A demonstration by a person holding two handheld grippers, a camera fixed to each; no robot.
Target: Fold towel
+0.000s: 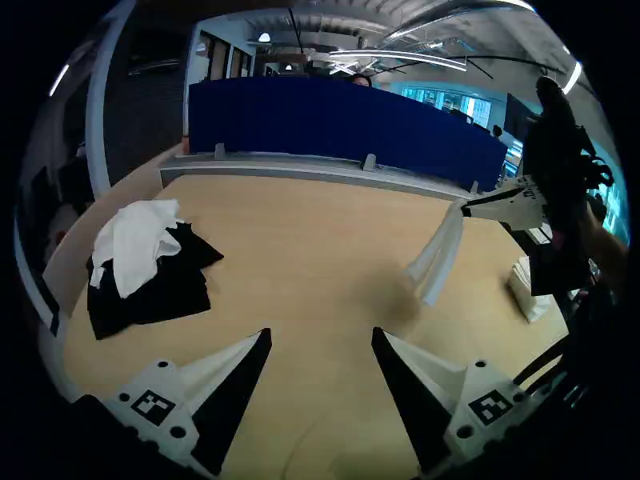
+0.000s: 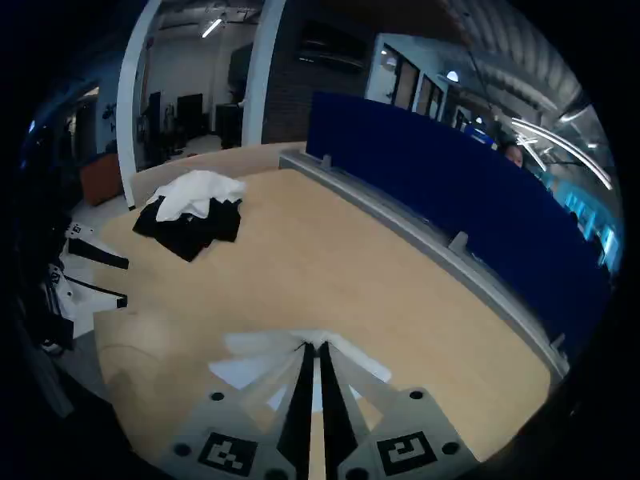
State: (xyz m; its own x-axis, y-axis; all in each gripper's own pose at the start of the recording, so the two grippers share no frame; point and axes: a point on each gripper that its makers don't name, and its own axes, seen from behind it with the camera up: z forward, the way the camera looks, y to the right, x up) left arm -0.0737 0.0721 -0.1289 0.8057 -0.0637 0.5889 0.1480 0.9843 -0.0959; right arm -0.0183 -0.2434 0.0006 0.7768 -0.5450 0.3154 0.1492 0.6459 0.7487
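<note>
The left gripper (image 1: 320, 336) gapes wide and empty; ahead to its right the towel (image 1: 436, 260) hangs limp from the right gripper (image 1: 472, 210) — light, soft cloth. In the right gripper view the right gripper (image 2: 314, 350) is clamped on the towel (image 2: 248, 346) at its edge — a free lower corner looks the best second hold.

The table (image 1: 320, 240) looked like pale wood — smooth, with a dull sheen. The towel (image 1: 436, 260) was soft white cloth, and so was the black-and-white pile (image 1: 144, 272) (limp, creased). The left gripper (image 1: 320, 332) had matt plastic fingers; the blue divider (image 1: 336, 128) looked matt.
</note>
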